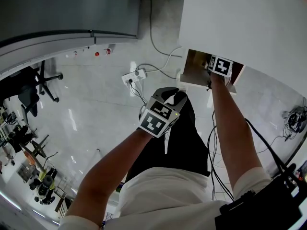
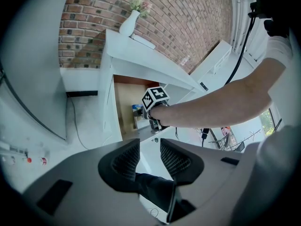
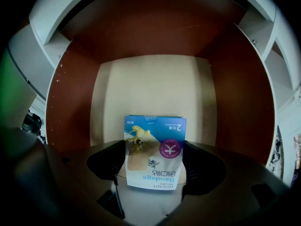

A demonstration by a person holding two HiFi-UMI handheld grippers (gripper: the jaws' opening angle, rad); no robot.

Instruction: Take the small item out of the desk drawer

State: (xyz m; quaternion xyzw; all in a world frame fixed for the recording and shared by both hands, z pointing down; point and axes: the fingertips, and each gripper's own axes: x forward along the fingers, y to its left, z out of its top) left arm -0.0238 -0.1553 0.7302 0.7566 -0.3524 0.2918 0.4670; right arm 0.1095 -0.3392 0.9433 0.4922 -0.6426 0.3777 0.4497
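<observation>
Jaws of the right tool (image 3: 154, 160) are closed on the two side edges of the box (image 3: 155, 126), a small blue bandage pack that stands upright between them with its print upside down, inside the open drawer (image 3: 150, 79) and over its pale floor. The grip looks central, so the job is to carry it out cleanly: squeeze lightly, since thin card will likely buckle, raise it a little, then draw straight back along the drawer, level, clear of the brown side walls and the front lip under the white surface (image 1: 240, 23). The left tool (image 2: 149, 149), jaws slightly apart and empty, hangs well apart above the floor, free to steady the drawer front if it slides
</observation>
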